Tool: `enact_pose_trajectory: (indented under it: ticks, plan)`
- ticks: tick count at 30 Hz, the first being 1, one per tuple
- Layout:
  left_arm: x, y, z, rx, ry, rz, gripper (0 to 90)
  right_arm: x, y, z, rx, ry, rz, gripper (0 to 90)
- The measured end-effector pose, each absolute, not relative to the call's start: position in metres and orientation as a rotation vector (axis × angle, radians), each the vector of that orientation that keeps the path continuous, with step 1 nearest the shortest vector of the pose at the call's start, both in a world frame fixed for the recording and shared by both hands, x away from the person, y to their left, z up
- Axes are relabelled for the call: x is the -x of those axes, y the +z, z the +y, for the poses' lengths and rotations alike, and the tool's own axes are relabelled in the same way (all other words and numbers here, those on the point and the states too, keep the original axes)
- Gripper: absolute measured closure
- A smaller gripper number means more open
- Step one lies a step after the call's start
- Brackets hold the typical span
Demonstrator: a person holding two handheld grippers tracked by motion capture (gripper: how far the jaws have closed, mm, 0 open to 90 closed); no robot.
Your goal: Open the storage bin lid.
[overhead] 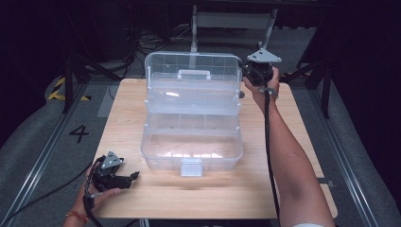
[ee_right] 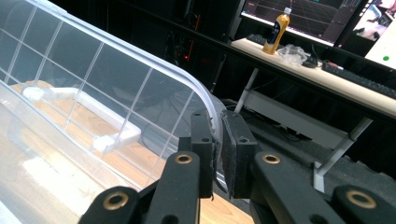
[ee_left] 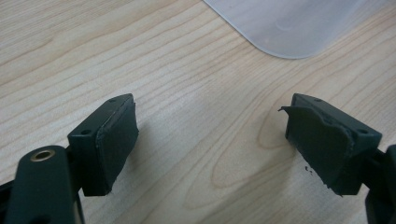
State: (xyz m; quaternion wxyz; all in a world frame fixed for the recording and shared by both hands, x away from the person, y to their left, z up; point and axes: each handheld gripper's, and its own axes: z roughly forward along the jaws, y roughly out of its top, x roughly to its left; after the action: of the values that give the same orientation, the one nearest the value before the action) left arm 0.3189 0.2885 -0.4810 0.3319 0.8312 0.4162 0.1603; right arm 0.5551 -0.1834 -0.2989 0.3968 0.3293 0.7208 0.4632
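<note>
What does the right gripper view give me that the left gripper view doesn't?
Right gripper view: the right gripper shut on the rim of the raised lid, with a desk, bottle and monitor behind. Left gripper view: the left gripper open over bare table, with a rounded corner of the box. Both show clear plastic and wood.

The left gripper (ee_left: 211, 140) hung over the wooden counter (ee_left: 140, 56), jaws wide apart; a clear box (ee_left: 289, 23) corner showed upper right.
</note>
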Motion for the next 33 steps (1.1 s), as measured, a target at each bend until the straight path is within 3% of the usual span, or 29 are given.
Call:
enact_pose_trajectory:
  ticks: [33]
  plan:
    - [-0.308, -0.481, 0.289, -2.168, 0.436, 1.109, 16.0, -0.608, -0.326, -0.183, -0.911, 1.153, 1.915, 83.9]
